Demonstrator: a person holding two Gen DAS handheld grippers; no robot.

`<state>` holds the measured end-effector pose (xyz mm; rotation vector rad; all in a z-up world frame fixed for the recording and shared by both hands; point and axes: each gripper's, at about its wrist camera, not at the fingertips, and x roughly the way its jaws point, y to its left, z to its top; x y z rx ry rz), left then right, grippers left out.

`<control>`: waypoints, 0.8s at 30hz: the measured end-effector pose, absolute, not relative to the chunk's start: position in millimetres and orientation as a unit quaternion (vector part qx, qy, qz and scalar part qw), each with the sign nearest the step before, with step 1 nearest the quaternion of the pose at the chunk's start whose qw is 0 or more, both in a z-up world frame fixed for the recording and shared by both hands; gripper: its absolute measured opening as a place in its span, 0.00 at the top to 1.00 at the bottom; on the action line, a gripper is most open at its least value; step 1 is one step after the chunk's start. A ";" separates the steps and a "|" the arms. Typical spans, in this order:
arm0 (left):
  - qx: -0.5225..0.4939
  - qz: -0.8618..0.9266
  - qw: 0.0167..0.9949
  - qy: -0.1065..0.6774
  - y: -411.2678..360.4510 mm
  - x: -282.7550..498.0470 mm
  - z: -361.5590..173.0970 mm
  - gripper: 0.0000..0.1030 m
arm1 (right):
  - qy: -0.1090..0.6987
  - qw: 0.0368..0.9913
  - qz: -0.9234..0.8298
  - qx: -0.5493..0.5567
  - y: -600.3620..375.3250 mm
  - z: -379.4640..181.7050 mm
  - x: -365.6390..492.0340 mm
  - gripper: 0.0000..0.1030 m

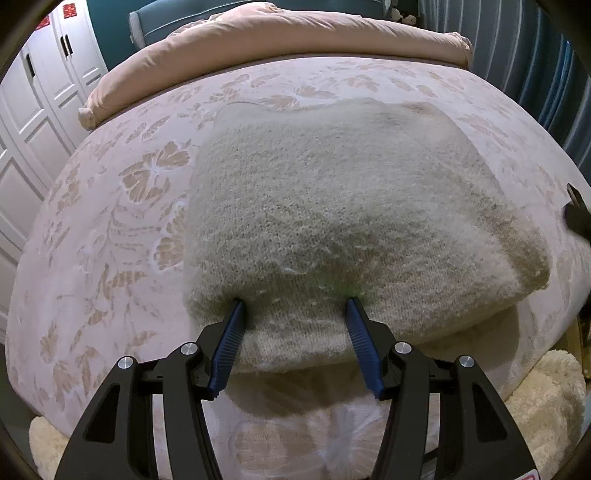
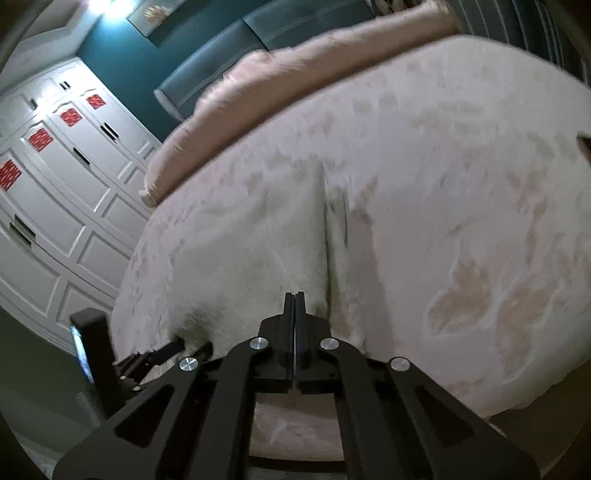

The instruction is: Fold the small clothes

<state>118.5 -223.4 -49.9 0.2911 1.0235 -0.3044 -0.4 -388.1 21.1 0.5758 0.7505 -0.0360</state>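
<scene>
Blue-padded fingers [image 1: 236,325] of the left gripper [image 1: 293,302] stand apart, their tips pressed into the near edge of a folded cream knitted sweater [image 1: 343,206]; the knit bulges between them, and whether the pads actually pinch it cannot be told. Left of the sweater runs a white panelled wardrobe [image 1: 40,110]. The sweater lies in a thick rectangular stack near the front middle of the bed [image 1: 122,206], on a pale pink bedspread with a tan flower pattern. Behind it a pink duvet [image 1: 258,33] is bunched against a teal headboard [image 1: 177,18]. At the far right edge a dark blurred shape shows, too unclear to name. From the right wrist view, the right gripper [image 2: 294,295] has its fingers pressed together with nothing between them, over the sweater's right part.
</scene>
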 end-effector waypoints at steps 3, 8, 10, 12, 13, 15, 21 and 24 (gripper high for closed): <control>0.134 -0.144 0.851 0.486 -220.9 117.7 -46.4 0.47 | 0.372 0.890 -0.018 0.262 -386.3 20.3 1.2 0.82; 0.048 -0.155 0.865 0.476 -198.2 116.5 -14.2 0.45 | 0.386 0.890 -0.016 0.244 -375.2 6.4 6.8 0.48; 0.023 -0.144 0.871 0.470 -187.9 123.6 -5.8 0.42 | 0.394 0.887 -0.010 0.242 -374.1 -2.3 12.0 0.47; 0.015 -0.127 0.869 0.478 -180.3 136.1 -9.3 0.42 | 0.406 0.882 -0.007 0.240 -370.1 -11.2 22.7 0.62; 0.016 -0.116 0.865 0.487 -177.3 141.9 -14.0 0.42 | 0.410 0.879 -0.003 0.243 -370.0 -13.0 25.8 0.93; 0.008 -0.102 0.853 0.512 -168.4 151.6 -28.7 0.40 | 0.380 0.887 0.004 0.263 -374.9 -0.4 18.4 0.94; 0.019 -0.107 0.845 0.523 -170.3 146.4 -47.4 0.39 | 0.433 0.855 -0.061 0.279 -402.7 -38.1 9.7 0.97; 0.030 -0.106 0.845 0.524 -176.1 144.6 -51.4 0.38 | 0.467 0.830 -0.073 0.295 -408.2 -60.0 13.9 0.98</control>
